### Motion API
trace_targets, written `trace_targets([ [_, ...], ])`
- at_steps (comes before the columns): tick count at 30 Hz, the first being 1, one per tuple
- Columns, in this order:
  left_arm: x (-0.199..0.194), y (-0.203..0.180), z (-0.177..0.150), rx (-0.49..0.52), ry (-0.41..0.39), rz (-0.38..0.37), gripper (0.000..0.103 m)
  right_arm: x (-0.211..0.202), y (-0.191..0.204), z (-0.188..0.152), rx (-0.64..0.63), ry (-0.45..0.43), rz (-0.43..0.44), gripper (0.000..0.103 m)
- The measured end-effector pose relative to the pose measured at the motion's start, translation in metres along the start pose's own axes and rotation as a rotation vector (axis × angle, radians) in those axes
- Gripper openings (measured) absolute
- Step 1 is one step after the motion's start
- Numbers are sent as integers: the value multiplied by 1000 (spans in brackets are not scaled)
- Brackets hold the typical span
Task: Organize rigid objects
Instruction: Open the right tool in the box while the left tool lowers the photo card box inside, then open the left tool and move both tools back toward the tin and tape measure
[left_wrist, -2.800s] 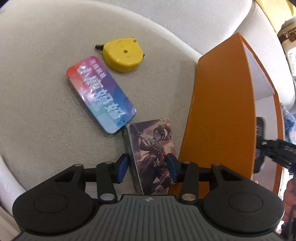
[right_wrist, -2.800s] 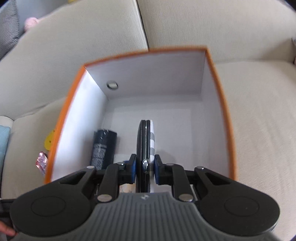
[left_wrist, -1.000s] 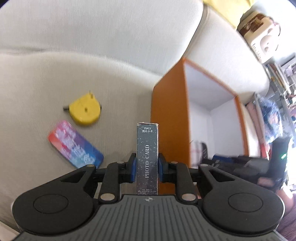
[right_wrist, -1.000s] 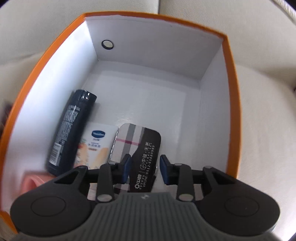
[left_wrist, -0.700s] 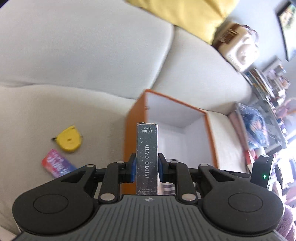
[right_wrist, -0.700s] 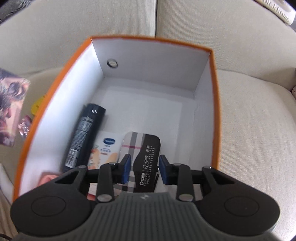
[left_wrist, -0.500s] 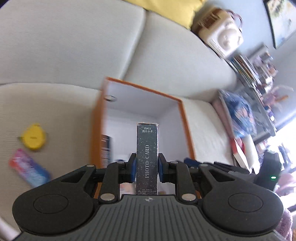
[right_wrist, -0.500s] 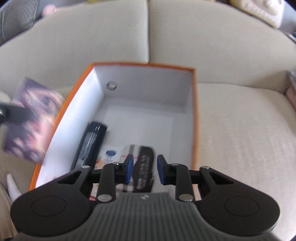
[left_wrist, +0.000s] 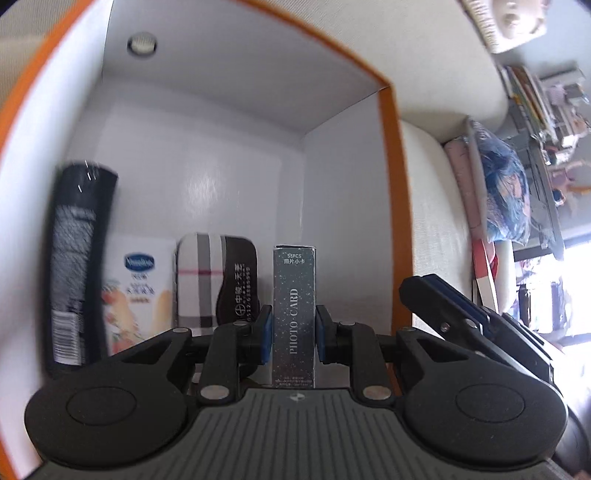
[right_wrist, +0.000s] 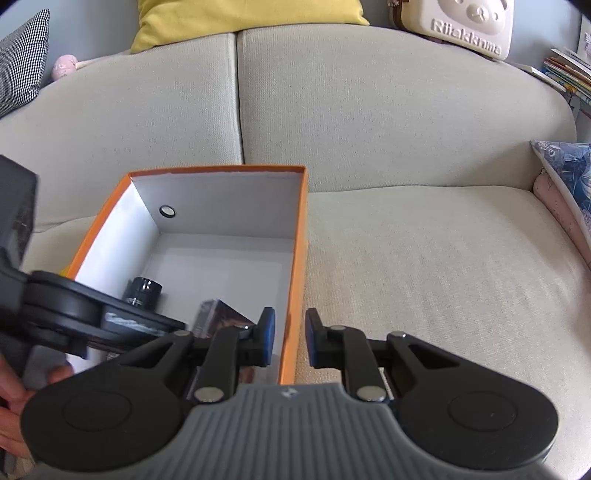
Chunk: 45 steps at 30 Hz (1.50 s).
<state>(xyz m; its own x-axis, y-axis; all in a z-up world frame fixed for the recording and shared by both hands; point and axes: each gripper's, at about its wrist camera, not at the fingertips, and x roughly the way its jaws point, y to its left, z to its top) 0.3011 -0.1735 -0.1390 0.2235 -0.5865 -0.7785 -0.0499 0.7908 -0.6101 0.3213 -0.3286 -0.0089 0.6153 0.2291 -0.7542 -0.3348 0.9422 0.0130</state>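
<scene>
Left claw (left_wrist: 293, 334) reaching down inside orange box (left_wrist: 390, 192), clamping card box (left_wrist: 294, 317) upright on edge, reading "PHOTO CARD" and "55PCS". Right claw (right_wrist: 288, 338) hovering with fingers apart, straddling box right wall, gripping nothing. Left view only showing black tube (left_wrist: 75, 266), "Vaseline" pack (left_wrist: 138, 291) and plaid tin (left_wrist: 216, 278) lying side by side on box floor. Right view only showing sofa (right_wrist: 406, 240), yellow cushion (right_wrist: 243, 14), "Rilakkuma" case (right_wrist: 469, 26).

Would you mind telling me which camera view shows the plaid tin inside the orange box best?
The left wrist view: the plaid tin lies unobstructed on the floor of the orange box, beside the photo card box held in the left claw. The right wrist view hides it behind the left gripper.
</scene>
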Motion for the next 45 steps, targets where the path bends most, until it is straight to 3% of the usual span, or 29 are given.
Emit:
trace_targets([
  [8, 26, 4, 0, -26, 85, 1, 25, 11, -2, -4, -9, 8, -3, 18],
  [10, 22, 1, -1, -4, 83, 41, 29, 13, -3, -6, -11, 14, -5, 18],
  [13, 11, -10, -4, 84, 65, 129, 42, 13, -3, -8, -7, 21, -6, 18],
  [15, 3, -17, -8, 155, 47, 162, 42, 12, -3, -9, -9, 21, -8, 18],
  [16, 1, -20, -10, 184, 41, 180, 39, 12, -3, -10, -10, 22, -11, 18],
  [17, -1, -22, -12, 209, 36, 192, 29, 11, -2, -10, -9, 23, -12, 18],
  [20, 3, -24, -16, 252, 47, 206, 18, 11, 0, -11, -7, 27, -15, 18],
  [28, 1, -22, -18, 280, 41, 174, 16, 8, 2, -16, -8, 48, -17, 19],
  [34, -39, -32, -25, 356, -36, 182, 17, 1, 6, -15, -10, 43, -23, 19],
  [39, -88, -42, -38, 411, -159, 153, 17, -18, 22, -11, -7, 7, -9, 19],
  [45, -147, -21, -56, 404, -326, 205, 23, -34, 65, -11, 21, -32, 112, 23],
])
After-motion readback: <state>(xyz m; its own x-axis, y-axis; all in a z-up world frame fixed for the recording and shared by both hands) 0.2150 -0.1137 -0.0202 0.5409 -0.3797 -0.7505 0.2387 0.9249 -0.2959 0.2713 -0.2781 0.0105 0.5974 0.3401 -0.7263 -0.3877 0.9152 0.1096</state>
